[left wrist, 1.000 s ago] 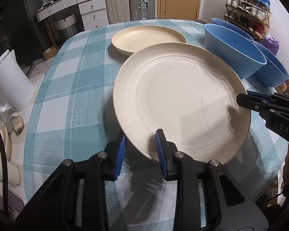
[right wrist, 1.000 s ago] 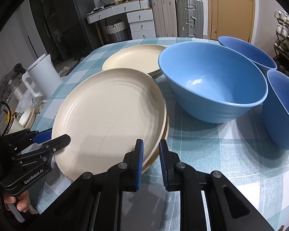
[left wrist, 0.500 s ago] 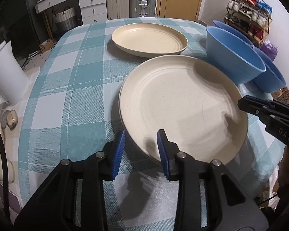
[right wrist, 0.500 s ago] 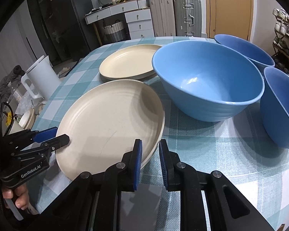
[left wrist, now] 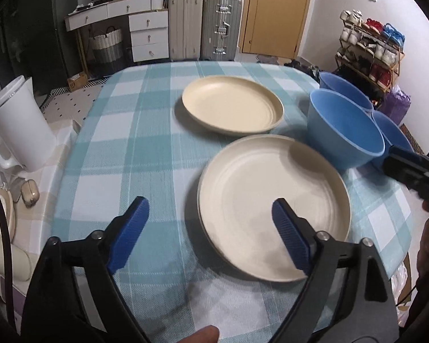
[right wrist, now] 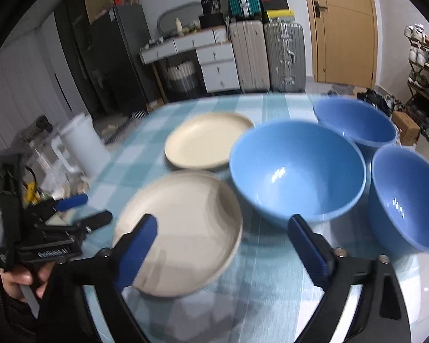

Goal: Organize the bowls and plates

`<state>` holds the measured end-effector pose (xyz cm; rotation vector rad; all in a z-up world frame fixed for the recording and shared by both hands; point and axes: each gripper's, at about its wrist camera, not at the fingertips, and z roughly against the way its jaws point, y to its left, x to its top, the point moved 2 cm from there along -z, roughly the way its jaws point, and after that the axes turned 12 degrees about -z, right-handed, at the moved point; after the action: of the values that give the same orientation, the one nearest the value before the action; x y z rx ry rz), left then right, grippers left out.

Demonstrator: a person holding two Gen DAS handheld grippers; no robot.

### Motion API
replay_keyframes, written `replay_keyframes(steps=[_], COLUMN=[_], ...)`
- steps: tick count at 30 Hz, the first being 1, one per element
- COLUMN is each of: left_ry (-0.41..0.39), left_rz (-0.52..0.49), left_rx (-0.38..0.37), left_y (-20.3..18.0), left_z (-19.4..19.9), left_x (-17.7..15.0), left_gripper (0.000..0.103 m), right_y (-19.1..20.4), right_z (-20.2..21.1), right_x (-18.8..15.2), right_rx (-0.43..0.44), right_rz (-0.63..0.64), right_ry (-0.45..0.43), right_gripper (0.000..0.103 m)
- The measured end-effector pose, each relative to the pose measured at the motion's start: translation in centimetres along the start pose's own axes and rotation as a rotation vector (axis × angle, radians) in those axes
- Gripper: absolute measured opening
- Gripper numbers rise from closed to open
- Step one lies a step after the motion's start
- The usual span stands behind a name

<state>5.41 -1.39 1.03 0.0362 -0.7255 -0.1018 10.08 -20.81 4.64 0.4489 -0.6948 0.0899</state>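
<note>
A cream plate (left wrist: 273, 204) lies flat on the checked tablecloth near the front edge; it also shows in the right wrist view (right wrist: 183, 228). A second cream plate (left wrist: 233, 104) lies further back, also in the right wrist view (right wrist: 207, 140). Three blue bowls stand at the right: a large one (right wrist: 297, 168), one behind it (right wrist: 356, 121) and one at the right (right wrist: 406, 197). My left gripper (left wrist: 210, 233) is open and empty above the near plate's left edge. My right gripper (right wrist: 223, 250) is open and empty above its right edge.
A white kettle (left wrist: 20, 125) stands on a side surface left of the table. The tablecloth (left wrist: 128, 131) covers the round table. Suitcases (left wrist: 204, 25), drawers and a door stand behind. A shoe rack (left wrist: 371, 48) is at the far right.
Both grippers let go of the near plate, opened wide and drew back and up. The plate went from tilted and lifted to flat on the cloth.
</note>
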Motion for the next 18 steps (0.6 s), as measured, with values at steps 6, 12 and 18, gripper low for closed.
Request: replay_keyframes(steps=[6,12,18], left_ry=[-0.056,-0.096,-0.12], left_rz=[0.023,0.042,0.074], left_rx=[-0.003,0.004,0.006], left_y=[1.2,2.6,4.4], left_z=[1.4,2.4,2.6], left_x=[2.7,5.6,8.5], left_gripper=[0.102,0.102,0.102], right_y=[0.4,0.7,1.4], right_z=[1.0,1.5,1.4], right_x=[3.6,7.2,10.4], right_rx=[-0.025,-0.007,0.018], right_rz=[-0.003,-0.008,-0.003], right_ry=[-0.052,-0.062,-0.068], right_gripper=[0.102,0.102,0.102])
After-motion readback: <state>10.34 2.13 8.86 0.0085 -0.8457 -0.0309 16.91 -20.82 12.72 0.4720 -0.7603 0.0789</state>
